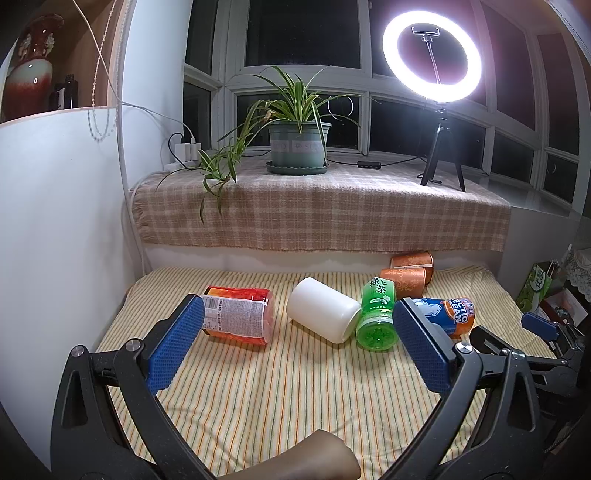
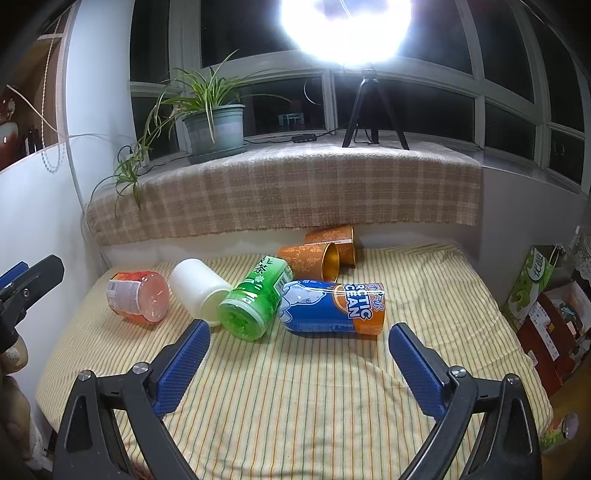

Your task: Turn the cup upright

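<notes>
Right wrist view: blue cup (image 2: pixel 332 308), green cup (image 2: pixel 255 301), white cup (image 2: pixel 201 288) lie sideways, nothing inside.
Grippers: left gripper (image 1: pixel 299 328) and right gripper (image 2: pixel 299 341) spread wide, holding nothing.

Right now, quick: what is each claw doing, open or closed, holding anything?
Left claw: open, holding nothing, above the yellow striped cloth.
Right claw: open, holding nothing, just short of the blue-and-orange printed cup lying on its side.

A lit ring light (image 1: pixel 431 54) on a tripod and a potted plant (image 1: pixel 298 146) stood on the checked cloth (image 1: pixel 332 210) over the window ledge, dark windows (image 1: pixel 303 33) behind, white wall (image 1: pixel 55 206) at the left.
</notes>
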### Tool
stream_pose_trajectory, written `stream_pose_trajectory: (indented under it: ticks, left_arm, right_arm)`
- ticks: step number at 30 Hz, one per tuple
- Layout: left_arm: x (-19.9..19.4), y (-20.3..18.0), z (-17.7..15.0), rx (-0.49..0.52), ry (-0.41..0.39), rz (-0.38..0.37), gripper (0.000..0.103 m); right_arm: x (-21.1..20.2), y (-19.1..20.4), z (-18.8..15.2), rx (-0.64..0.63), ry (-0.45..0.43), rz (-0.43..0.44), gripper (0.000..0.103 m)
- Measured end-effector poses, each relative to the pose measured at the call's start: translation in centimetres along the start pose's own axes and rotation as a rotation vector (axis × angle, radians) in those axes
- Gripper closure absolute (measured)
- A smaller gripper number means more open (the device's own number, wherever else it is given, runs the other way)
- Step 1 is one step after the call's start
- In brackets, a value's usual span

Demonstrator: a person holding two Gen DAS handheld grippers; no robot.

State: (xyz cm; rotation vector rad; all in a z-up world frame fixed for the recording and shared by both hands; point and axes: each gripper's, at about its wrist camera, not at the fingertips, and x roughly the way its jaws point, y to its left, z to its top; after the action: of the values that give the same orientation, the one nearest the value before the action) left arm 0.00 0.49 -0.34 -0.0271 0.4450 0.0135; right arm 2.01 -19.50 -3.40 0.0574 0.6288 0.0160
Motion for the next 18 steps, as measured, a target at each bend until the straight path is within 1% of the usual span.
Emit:
stream_pose_trajectory:
  ticks: [7, 18]
  left_arm:
    - [-0.16, -0.07, 0.27, -0.003, -0.005, 0.002, 0.000]
    - [-0.18, -0.06, 0.24, -0.003, -0.004, 0.002, 0.000]
  right_arm:
    - [-0.08, 0.21, 0.05, -0.004, -0.004, 0.000, 0.000]
    - [-0.05, 0.64, 0.08, -0.018, -0.005, 0.004, 0.000]
